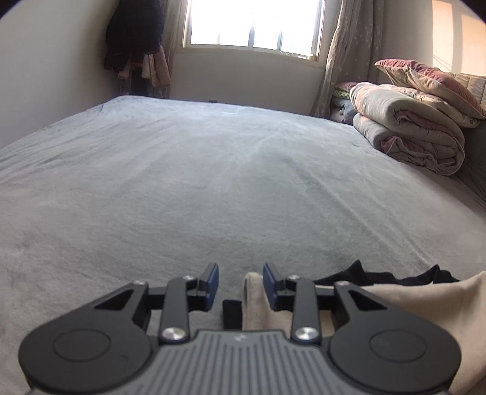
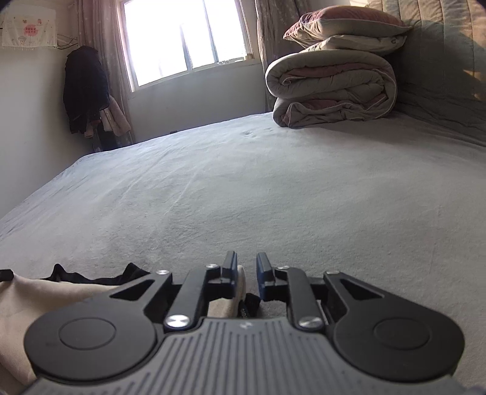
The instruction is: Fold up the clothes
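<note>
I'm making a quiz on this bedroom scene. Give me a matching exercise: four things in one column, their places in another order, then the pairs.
Things:
1. beige garment
2. rolled quilt
3. pillow
4. dark clothes

Places:
A. hanging in the corner beside the window
B. on top of the quilt
C. at the near edge of the bed, by the gripper fingers
D. at the far right of the bed

Pairs: 1-C, 2-D, 3-B, 4-A
</note>
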Action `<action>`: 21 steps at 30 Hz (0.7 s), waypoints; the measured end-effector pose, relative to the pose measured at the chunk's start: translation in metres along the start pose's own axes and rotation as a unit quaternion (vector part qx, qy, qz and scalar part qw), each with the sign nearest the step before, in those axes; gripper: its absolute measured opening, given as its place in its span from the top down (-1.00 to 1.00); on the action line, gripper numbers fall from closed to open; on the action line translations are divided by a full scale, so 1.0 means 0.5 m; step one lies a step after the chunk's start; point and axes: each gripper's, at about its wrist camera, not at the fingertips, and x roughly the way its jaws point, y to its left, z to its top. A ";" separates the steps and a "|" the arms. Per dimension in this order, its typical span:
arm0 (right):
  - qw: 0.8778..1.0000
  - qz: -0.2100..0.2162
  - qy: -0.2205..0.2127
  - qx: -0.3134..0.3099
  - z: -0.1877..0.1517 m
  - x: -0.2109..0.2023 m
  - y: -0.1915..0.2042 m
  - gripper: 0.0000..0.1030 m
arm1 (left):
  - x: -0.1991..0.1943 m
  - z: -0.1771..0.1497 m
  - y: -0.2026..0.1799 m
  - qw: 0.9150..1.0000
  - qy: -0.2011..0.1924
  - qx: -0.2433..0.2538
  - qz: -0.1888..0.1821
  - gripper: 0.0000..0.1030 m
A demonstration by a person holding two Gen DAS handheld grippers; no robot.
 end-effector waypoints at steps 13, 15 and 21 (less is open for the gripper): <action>0.991 0.083 0.004 -0.107 -0.025 0.003 0.192 0.09 | -0.017 -0.029 -0.172 0.994 0.013 0.070 -0.085 0.04; 0.989 0.086 0.020 -0.119 -0.045 0.015 0.205 0.09 | 0.000 -0.046 -0.180 0.993 0.025 0.084 -0.079 0.04; 0.992 0.074 0.046 -0.087 -0.069 0.036 0.145 0.10 | 0.030 -0.080 -0.117 0.995 0.031 0.073 -0.055 -0.10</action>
